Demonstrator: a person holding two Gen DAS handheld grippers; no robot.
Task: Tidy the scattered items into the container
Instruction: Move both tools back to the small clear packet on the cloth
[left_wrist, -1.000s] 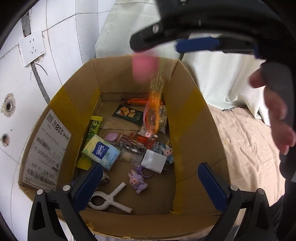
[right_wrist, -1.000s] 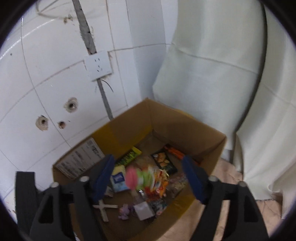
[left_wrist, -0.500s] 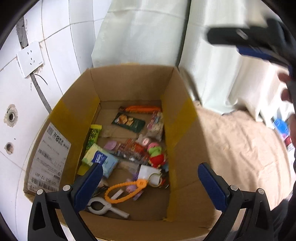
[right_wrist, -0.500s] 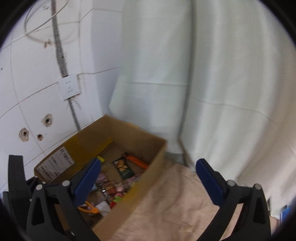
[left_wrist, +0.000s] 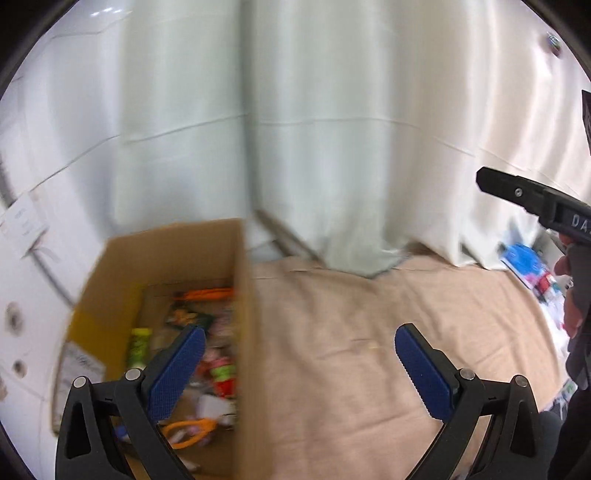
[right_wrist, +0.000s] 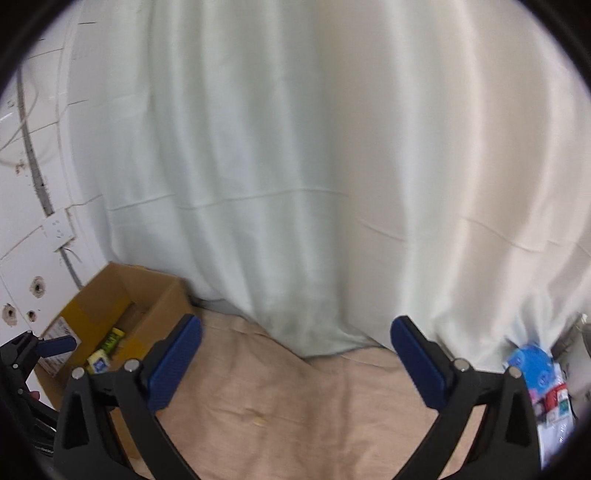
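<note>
Over the cloth (left_wrist: 332, 332):
left gripper (left_wrist: 299, 363): hanging with fingers apart, gripping nothing
right gripper (right_wrist: 295, 354): hanging spread, gripping nothing
box (left_wrist: 243, 295): sitting left, holding items

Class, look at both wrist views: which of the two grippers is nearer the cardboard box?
The left gripper: its left finger overlaps the cardboard box. The right gripper points at bare beige cloth, box off to its left.

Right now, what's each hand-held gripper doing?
Left hand-held gripper: open, holding nothing.
Right hand-held gripper: open, holding nothing.
</note>
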